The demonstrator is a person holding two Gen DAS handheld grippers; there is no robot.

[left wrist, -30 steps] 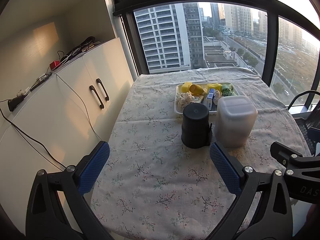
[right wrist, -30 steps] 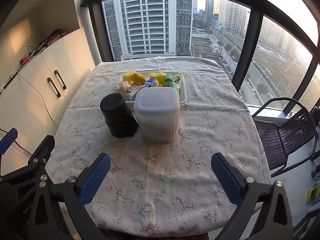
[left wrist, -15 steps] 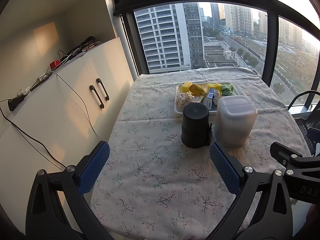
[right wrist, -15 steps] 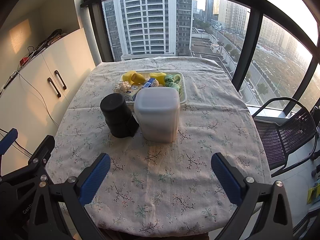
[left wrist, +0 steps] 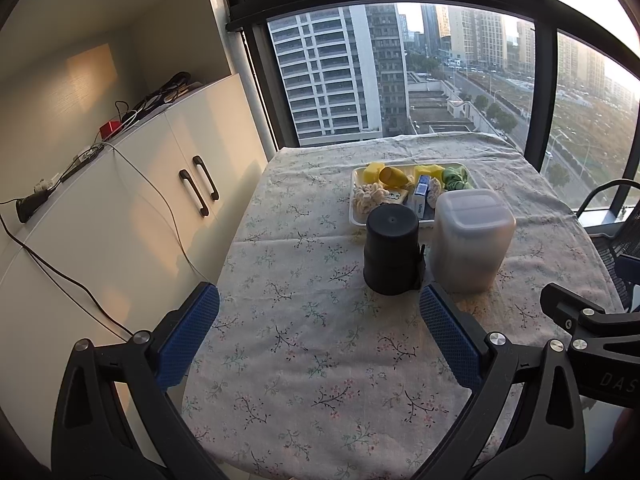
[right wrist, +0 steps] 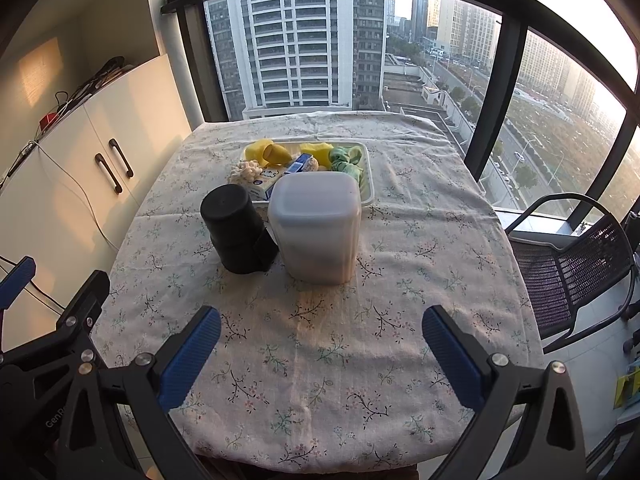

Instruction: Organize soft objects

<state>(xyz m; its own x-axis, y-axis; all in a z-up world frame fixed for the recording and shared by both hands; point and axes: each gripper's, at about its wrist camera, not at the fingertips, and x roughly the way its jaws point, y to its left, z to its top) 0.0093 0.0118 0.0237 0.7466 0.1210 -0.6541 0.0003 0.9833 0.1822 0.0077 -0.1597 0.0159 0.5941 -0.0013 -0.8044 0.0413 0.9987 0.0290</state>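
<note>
The worktop [right wrist: 320, 340] looks the same as before: soft things stay in the tray [right wrist: 370, 196], both jaws wide apart, holding nothing.

My left fingers [left wrist: 319, 334] and my right fingers [right wrist: 321, 346] are spread wide with nothing between them. Under them the near part of the surface [right wrist: 320, 360] is bare cloth, so I have lots of room there. Further in, a black cup [right wrist: 236, 232] and a cloudy tub with a lid [right wrist: 316, 226] stand side by side, just about touching. They block the straight way to the white tray [right wrist: 370, 196] behind them. The tray is packed with soft things. I could go around the cup on the left or around the tub on the right, where the cloth is bare. A white cupboard [left wrist: 120, 220] stands close on the left, and a black chair [right wrist: 576, 256] on the right.
</note>
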